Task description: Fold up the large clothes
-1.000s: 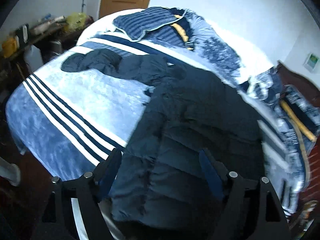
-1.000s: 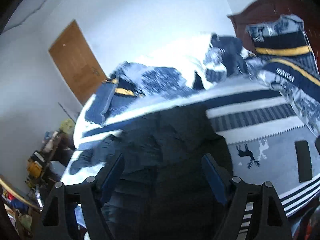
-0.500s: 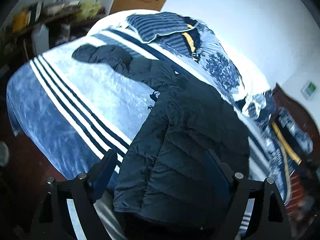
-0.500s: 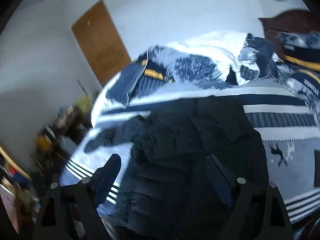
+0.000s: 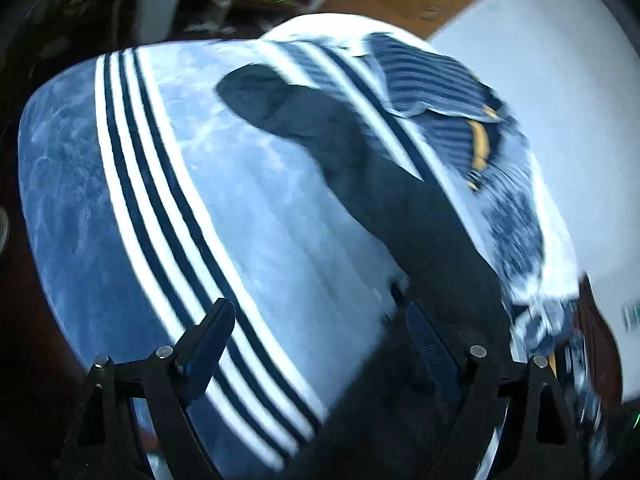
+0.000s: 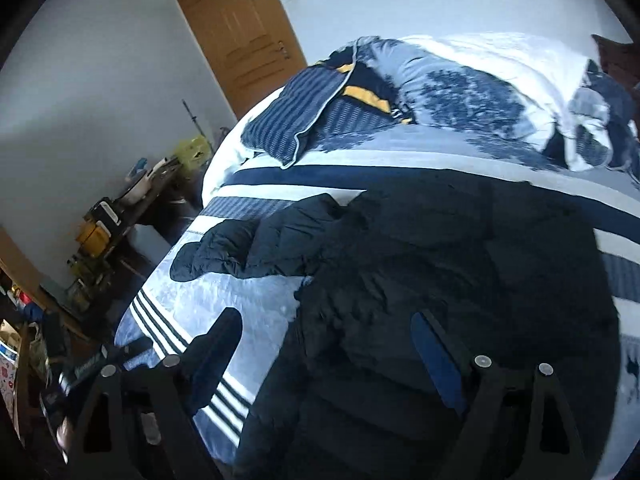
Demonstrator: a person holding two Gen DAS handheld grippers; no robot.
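Both grippers have swung toward the bed's left edge since the earlier frames, their jaws just opening wider with nothing between them.

Left wrist view: the left gripper (image 5: 316, 344) hangs spread and empty over the striped blanket (image 5: 168, 184); the dark puffer jacket (image 5: 424, 216) runs under its right finger, sleeve (image 5: 272, 96) stretched toward the far-left corner.

Right wrist view: the right gripper (image 6: 324, 348) gapes empty above the jacket's left side. Pinch the sleeve's cuff and shoulder, I judge, then fold inward. A pillow (image 6: 304, 120) lies beyond, a cluttered side table (image 6: 120, 216) off the edge; nothing blocks.
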